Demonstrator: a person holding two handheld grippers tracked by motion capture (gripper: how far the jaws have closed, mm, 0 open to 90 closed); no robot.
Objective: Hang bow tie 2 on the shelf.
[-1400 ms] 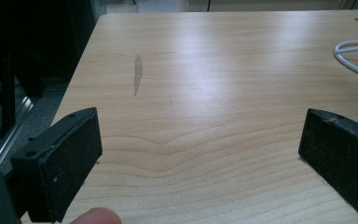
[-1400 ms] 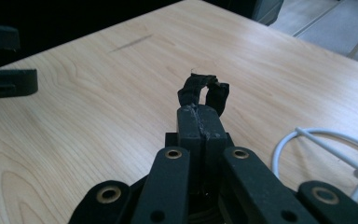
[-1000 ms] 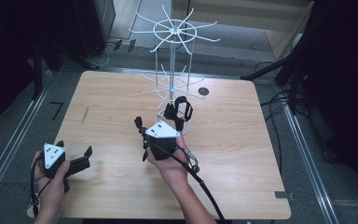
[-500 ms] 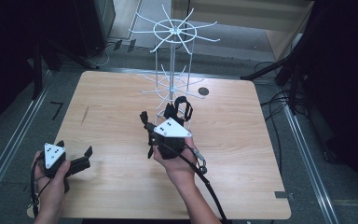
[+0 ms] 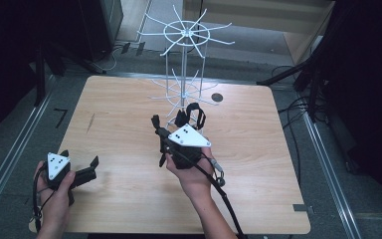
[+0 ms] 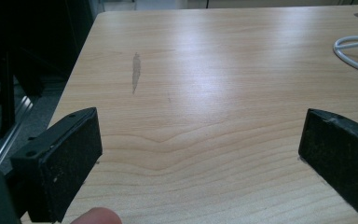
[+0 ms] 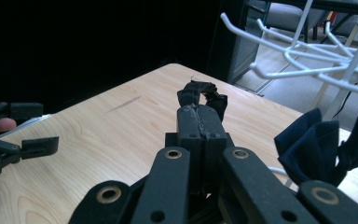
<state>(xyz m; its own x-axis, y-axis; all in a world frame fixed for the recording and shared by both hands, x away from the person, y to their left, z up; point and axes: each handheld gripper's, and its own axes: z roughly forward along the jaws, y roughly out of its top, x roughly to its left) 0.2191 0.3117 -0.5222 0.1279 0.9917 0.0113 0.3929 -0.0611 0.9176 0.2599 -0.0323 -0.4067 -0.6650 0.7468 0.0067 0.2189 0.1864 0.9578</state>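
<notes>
Your right tongs point(image 7: 199, 122), centre frame, are clamped on a small dark fabric item point(image 7: 201, 96) beside the white wire rack point(image 5: 184, 64). Your left tongs point(image 6: 200, 154) rest spread wide on the surface point(image 5: 258, 149), lower left. Hanging appears in hand; next, lift toward a rack hook.

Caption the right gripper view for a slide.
Right gripper jaws shut on a dark strap, held above the table near the white wire rack.
</notes>
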